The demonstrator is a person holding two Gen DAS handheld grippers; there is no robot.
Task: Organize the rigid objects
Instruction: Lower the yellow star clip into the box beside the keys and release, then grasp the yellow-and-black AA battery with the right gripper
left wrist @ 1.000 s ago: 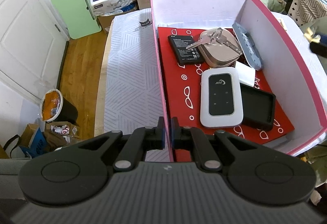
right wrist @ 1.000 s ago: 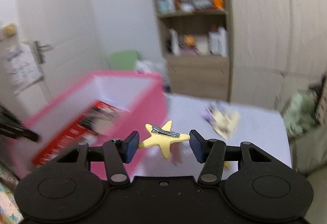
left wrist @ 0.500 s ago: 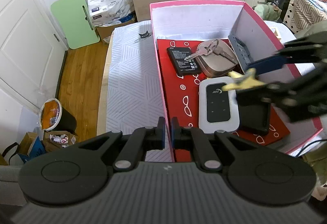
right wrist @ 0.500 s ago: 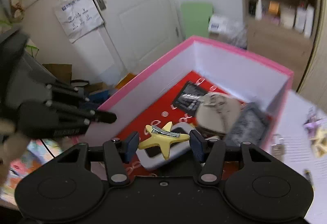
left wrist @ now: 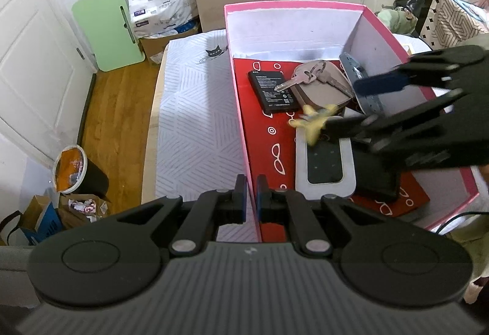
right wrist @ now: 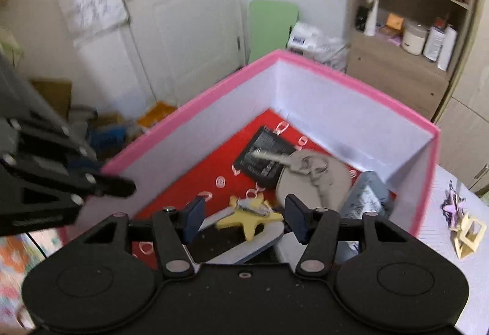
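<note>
i moved my right gripper [right wrist: 243, 217] from over the table to inside the pink box [right wrist: 195, 109], so the yellow star clip [right wrist: 249, 217] is now low in the middle of the right wrist view. its jaws are opening and the pads look off the star, which seems to be dropping onto the white gadget [left wrist: 325, 165]. my left gripper [left wrist: 251, 202] has stayed pinched shut on the box's left wall, at the bottom middle of its view. i think this piece is nearly put away; more clips [right wrist: 464, 228] wait at the right edge
</note>
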